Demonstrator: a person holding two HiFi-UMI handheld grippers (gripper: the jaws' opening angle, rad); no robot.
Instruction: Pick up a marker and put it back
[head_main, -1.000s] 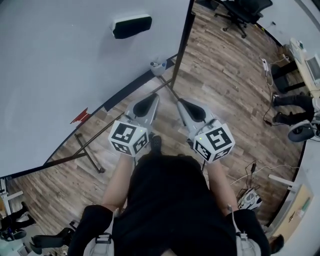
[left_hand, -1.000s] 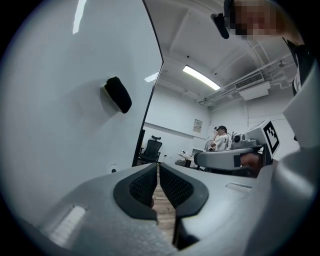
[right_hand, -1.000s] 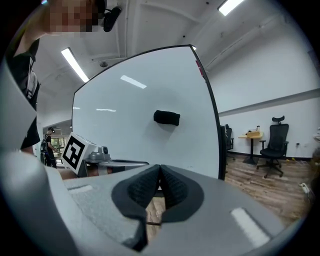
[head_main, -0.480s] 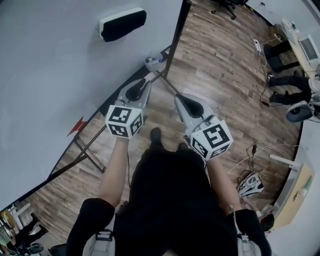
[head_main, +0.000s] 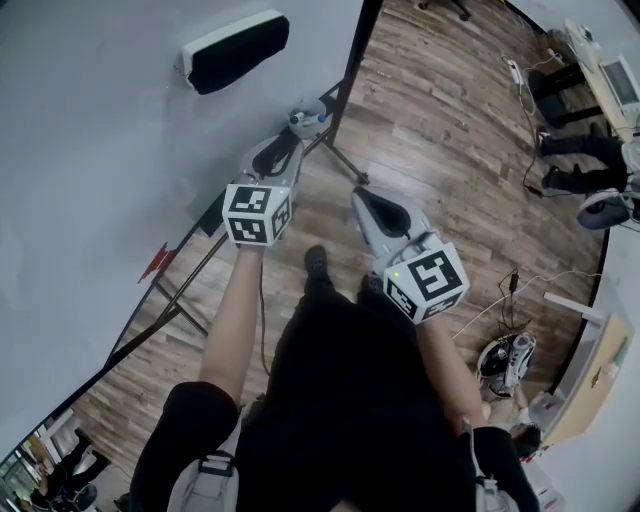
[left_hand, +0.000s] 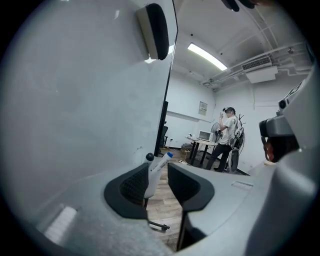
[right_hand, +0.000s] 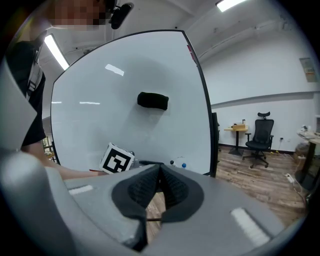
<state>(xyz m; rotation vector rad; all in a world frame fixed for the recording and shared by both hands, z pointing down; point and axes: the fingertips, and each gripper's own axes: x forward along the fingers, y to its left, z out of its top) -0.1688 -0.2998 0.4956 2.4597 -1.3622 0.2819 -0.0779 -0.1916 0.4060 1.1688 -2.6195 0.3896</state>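
Observation:
White markers (head_main: 305, 115) with a blue and a black cap stand in a holder at the whiteboard's (head_main: 100, 150) lower right corner. My left gripper (head_main: 278, 160) reaches toward them. In the left gripper view its jaws are opening. The blue-capped marker (left_hand: 161, 161) and the black-capped one (left_hand: 149, 157) show through the gap of the left gripper (left_hand: 159, 172), just beyond the tips and untouched by the pads. My right gripper (head_main: 372, 205) hangs back over the floor. The right gripper (right_hand: 160, 172) is shut on nothing, with the markers (right_hand: 177, 163) far ahead.
A black eraser (head_main: 235, 50) sticks high on the board. A red item (head_main: 158, 260) lies at the board's lower edge. The board stand's legs (head_main: 340, 160) cross the wood floor. Office chairs, desks and a person (left_hand: 225, 135) are across the room.
My left gripper has moved forward and up to the marker holder at the board's corner. My right gripper has barely shifted.

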